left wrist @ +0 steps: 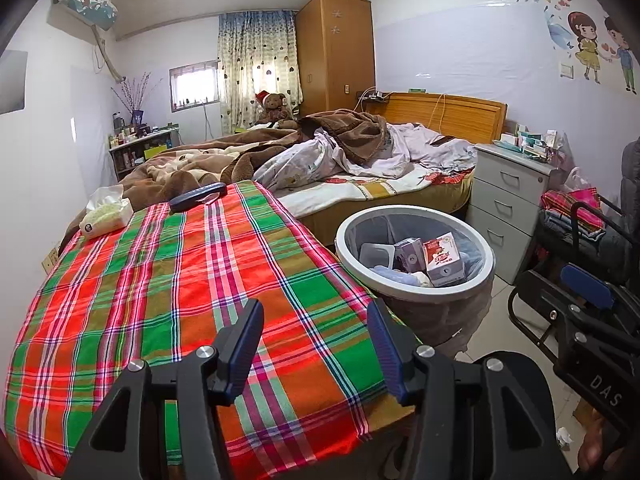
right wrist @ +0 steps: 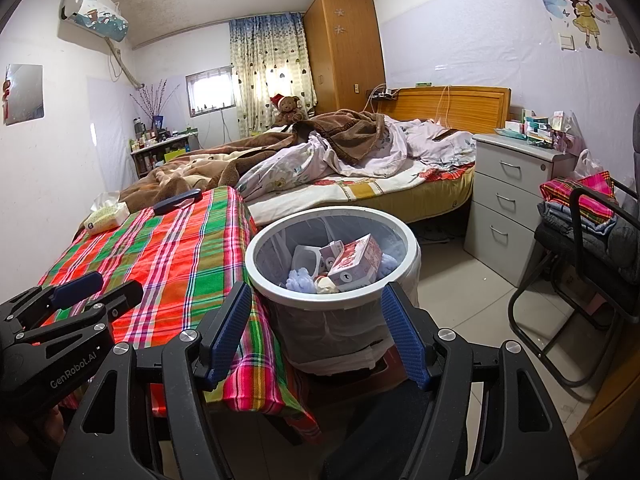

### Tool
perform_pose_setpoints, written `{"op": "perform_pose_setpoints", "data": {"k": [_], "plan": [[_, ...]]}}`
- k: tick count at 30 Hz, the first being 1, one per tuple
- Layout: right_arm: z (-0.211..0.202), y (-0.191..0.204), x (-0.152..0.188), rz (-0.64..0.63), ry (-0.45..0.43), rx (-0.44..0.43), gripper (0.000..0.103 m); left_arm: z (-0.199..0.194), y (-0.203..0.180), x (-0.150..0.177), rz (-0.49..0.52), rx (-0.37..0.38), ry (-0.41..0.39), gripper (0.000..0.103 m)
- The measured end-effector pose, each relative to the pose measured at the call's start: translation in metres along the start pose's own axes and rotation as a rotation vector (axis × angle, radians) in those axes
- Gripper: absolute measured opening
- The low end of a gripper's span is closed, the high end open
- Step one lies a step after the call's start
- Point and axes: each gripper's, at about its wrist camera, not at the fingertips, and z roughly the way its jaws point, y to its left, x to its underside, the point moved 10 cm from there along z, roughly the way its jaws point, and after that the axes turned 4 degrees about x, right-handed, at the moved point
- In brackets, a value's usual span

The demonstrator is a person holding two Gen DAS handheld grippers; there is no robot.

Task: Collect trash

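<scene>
Item: trash bin, white rim, clear liner, standing on floor at corner of table w/ red-green plaid cloth.
Contents: red carton, purple-white box, clear plastic cup, bluish fluffy scraps; all inside bin, carton and box leaning on each other.

Left gripper: jaws spread, nothing btwn them; hangs over near end of plaid cloth. Bin lies up and to right of it, just beside table edge, apart from fingers.
Right gripper: jaws spread, nothing pinched; bin seen right btwn fingertips but farther off, not touched. Left finger overlaps table corner in view.

On table, far end: tissue pack, dark blue case. Rest of cloth bare.
On floor: small crumpled white scrap by right gripper's body in left wrist view, outside bin.

Surroundings: unmade bed w/ brown blanket behind table and bin; grey drawer unit to right of bin; black chair w/ folded clothes nearer right; wardrobe at back. Floor btwn bin and drawers clear.
</scene>
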Motion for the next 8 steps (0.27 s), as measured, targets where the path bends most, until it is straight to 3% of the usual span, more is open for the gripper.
{"op": "perform_pose_setpoints", "data": {"k": [8], "plan": [[0.0003, -0.0001, 0.0, 0.001, 0.001, 0.0, 0.069, 0.0, 0.0, 0.0004, -0.003, -0.006, 0.003, 0.054]]}}
